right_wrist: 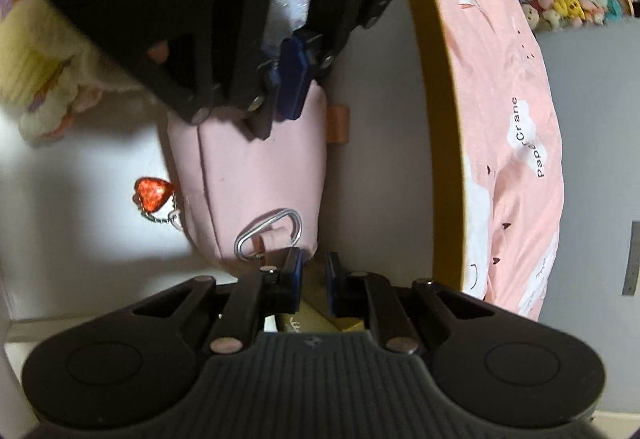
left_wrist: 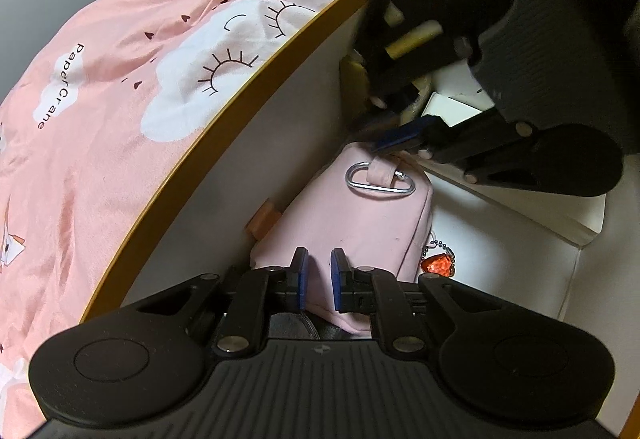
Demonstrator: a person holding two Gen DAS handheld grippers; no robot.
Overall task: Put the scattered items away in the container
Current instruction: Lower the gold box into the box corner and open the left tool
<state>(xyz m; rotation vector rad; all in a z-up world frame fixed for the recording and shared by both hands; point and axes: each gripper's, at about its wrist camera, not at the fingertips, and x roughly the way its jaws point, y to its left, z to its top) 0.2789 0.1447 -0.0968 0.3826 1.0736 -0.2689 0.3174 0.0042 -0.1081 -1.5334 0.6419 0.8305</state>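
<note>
Clamping the left gripper (left_wrist: 320, 279) on one short end of the pouch (left_wrist: 360, 215), pinching pink fabric tight between the blue pads. Pinching the opposite end with the right gripper (right_wrist: 314, 279), jaws nearly together, seemingly biting the fabric edge just beside the carabiner (left_wrist: 380, 179) rather than the metal itself. Holding both ends, probably for keeping the soft pouch from sagging or folding while settling it.

Finding the pouch already inside the container (left_wrist: 224, 127), long side pressing against the white wall beneath the tan rim. Not managing to tell whether resting on the floor or hanging just above it. Tucking against the wall, likely for leaving the middle free for other things.

Noting a red heart charm (left_wrist: 438, 263) dangling on a bead chain beside the pouch, close to the floor. Noting a small orange tab (left_wrist: 264, 219) sticking out on the wall side, showing no legible print. Making out a yellowish plush (right_wrist: 36, 59) and pale boxes elsewhere in the container, too blurred for naming.

Reading "PaperCrane" in both views on the pink sheet (left_wrist: 100, 79) draping outside the rim, among sleepy-eyed clouds. Finding no brand on pouch or carabiner.

Judging the placing nearly done, needing only a letting-go at both ends.
</note>
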